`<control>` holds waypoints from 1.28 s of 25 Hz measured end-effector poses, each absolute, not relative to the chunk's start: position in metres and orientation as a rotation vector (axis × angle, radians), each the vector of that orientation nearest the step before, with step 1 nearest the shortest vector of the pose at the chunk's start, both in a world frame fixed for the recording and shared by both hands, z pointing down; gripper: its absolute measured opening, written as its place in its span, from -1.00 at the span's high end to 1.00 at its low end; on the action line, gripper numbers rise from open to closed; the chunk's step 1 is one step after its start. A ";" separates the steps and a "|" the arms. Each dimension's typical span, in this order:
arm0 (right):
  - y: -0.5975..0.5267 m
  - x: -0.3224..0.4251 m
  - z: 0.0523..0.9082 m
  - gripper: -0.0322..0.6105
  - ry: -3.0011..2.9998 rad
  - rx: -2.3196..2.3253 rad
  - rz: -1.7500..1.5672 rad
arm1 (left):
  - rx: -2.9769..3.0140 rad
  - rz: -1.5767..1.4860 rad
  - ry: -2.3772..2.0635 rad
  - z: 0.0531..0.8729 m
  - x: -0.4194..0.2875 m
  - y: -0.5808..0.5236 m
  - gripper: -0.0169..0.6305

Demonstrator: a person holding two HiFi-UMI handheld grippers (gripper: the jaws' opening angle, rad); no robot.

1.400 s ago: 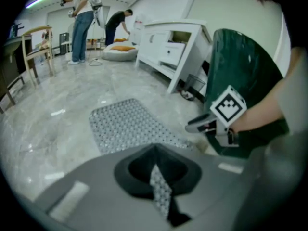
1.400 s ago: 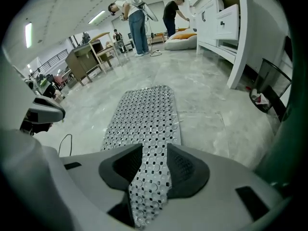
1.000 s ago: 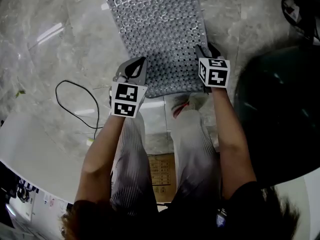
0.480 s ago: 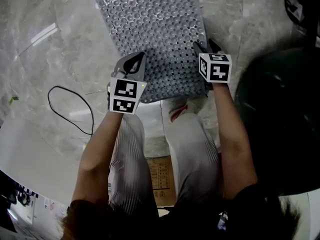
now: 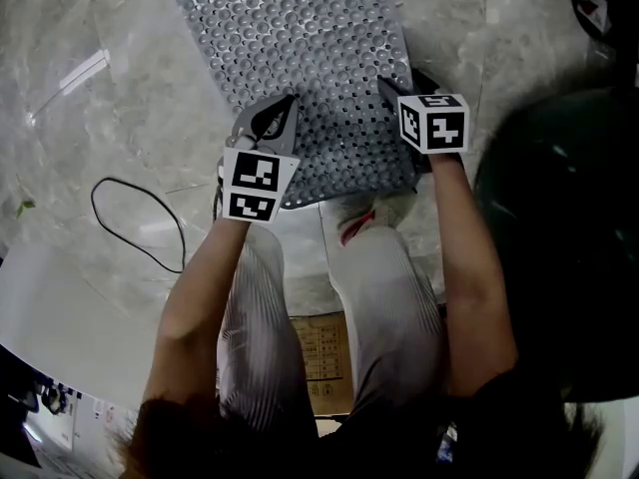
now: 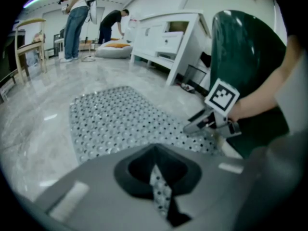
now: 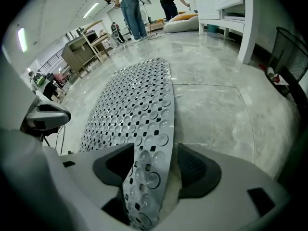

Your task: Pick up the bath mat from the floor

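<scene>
The grey studded bath mat [image 5: 300, 58] is lying on the marble floor [image 5: 110, 88], stretching toward 12 o'clock from the person, with its near edge sitting just above a shoe [image 5: 359, 218]. The left gripper [image 5: 285, 108] is pinching the mat's near corner at about 7 o'clock of the mat, its jaws pressed together on a thin strip of the studded sheet. The right gripper [image 5: 391, 88] is sitting at the mat's 5 o'clock corner; its jaws have just been opening and are standing spread, with the mat's edge rising between them and a gap showing beside one pad. A black cable [image 5: 130, 218] is looping on the floor at 8 o'clock of the left gripper. A dark green rounded object [image 5: 559, 238] is filling the 3 o'clock side.
</scene>
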State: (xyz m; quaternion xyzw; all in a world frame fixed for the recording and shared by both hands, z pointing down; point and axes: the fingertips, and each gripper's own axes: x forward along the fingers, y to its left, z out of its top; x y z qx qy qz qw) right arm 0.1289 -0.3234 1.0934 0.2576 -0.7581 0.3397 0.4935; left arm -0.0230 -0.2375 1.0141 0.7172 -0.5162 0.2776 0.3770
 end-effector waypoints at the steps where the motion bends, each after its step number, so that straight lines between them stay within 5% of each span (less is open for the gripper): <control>1: -0.323 0.129 1.096 0.11 -1.835 0.608 0.825 | 1.836 0.712 -1.318 1.015 -0.022 -0.237 0.93; 6: -0.318 0.128 1.104 0.13 -1.817 0.511 0.811 | 1.857 0.710 -1.313 1.017 -0.017 -0.242 0.93; 17: -0.318 0.124 1.084 0.72 -1.796 0.517 0.808 | 1.842 0.749 -1.349 1.001 -0.028 -0.241 0.93; 32: -0.292 0.087 1.008 0.85 -1.831 0.482 0.799 | 1.823 0.831 -1.372 0.926 -0.063 -0.227 0.93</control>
